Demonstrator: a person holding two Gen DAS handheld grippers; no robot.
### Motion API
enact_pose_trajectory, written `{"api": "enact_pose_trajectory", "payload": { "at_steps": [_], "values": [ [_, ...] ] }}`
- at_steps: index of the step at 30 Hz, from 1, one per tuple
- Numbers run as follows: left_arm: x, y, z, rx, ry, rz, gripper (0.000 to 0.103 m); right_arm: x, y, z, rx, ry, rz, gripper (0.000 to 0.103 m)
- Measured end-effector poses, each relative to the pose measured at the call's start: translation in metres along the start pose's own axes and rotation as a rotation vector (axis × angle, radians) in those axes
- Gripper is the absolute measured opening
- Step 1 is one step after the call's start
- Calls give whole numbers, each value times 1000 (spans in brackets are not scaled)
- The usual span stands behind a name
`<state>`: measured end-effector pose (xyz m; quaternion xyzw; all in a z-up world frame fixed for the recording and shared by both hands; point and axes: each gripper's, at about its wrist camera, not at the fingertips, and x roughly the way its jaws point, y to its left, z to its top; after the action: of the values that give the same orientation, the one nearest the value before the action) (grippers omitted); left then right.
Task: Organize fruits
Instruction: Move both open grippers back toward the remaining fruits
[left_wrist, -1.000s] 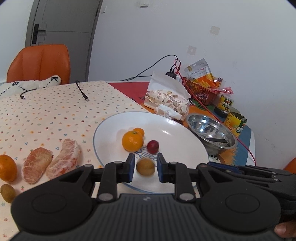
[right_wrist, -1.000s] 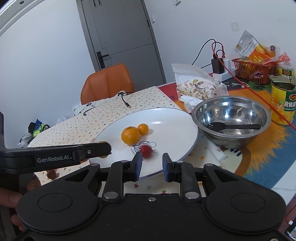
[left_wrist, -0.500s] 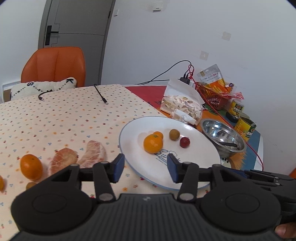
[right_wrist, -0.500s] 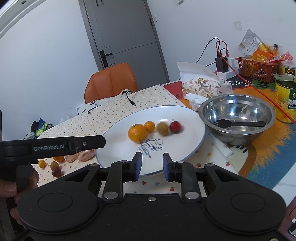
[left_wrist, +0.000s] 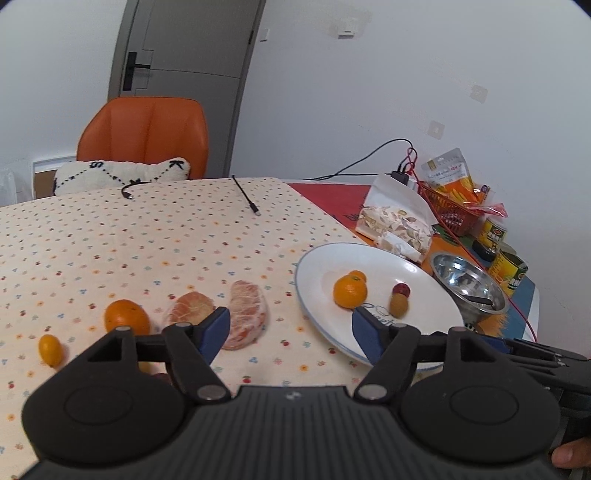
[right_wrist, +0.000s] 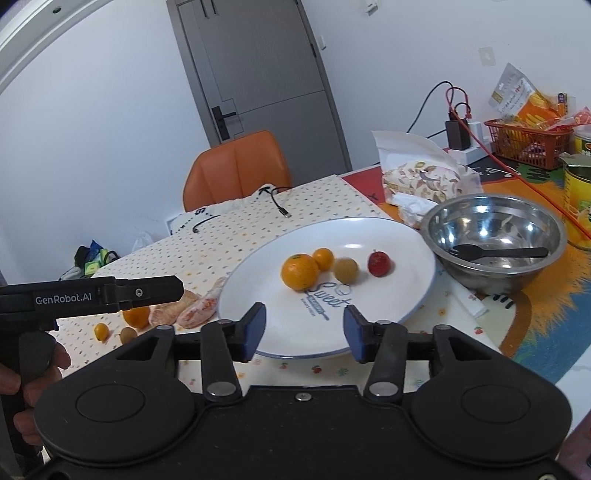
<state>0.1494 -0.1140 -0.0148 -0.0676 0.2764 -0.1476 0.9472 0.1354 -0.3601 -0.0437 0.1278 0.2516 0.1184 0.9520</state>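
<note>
A white plate (left_wrist: 424, 273) (right_wrist: 388, 236) holds a mandarin (left_wrist: 350, 291) (right_wrist: 299, 271), a small kumquat (left_wrist: 357, 275) (right_wrist: 323, 258), a brownish round fruit (left_wrist: 399, 305) (right_wrist: 346, 270) and a red fruit (left_wrist: 401, 290) (right_wrist: 379, 263). Left of the plate on the dotted cloth lie two peeled citrus halves (left_wrist: 247, 314) (left_wrist: 190, 308), an orange (left_wrist: 126, 316) and a kumquat (left_wrist: 50, 349). My left gripper (left_wrist: 290, 330) hovers between the peeled halves and the plate, jaws opening, nothing between them. My right gripper (right_wrist: 304, 326) is at the plate's near rim, jaws opening and empty.
A steel bowl (right_wrist: 495, 221) with a black spoon stands right of the plate. Behind it are a snack bag (right_wrist: 421, 181), a red basket (right_wrist: 528, 142) and yellow cans (left_wrist: 511, 271). Cable ends (left_wrist: 245, 195) lie on the cloth. An orange chair (left_wrist: 147, 136) stands beyond the table.
My left gripper let go of the brownish fruit on the plate, drew back to the left and spread its jaws. My right gripper's jaws opened; the red fruit now lies farther in on the plate.
</note>
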Motion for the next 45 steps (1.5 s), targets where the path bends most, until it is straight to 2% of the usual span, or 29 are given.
{"api": "enact_pose_trajectory", "payload": {
  "at_steps": [10, 27, 45],
  "values": [
    [-21, 25, -1, -23, -37, 43, 71, 5, 18, 1, -23, -1, 48, 58],
    [-54, 71, -5, -71, -72, 150, 71, 21, 54, 2, -64, 14, 136, 58],
    [-70, 105, -14, -117, -76, 210, 71, 40, 87, -3, -102, 50, 205, 58]
  ]
}}
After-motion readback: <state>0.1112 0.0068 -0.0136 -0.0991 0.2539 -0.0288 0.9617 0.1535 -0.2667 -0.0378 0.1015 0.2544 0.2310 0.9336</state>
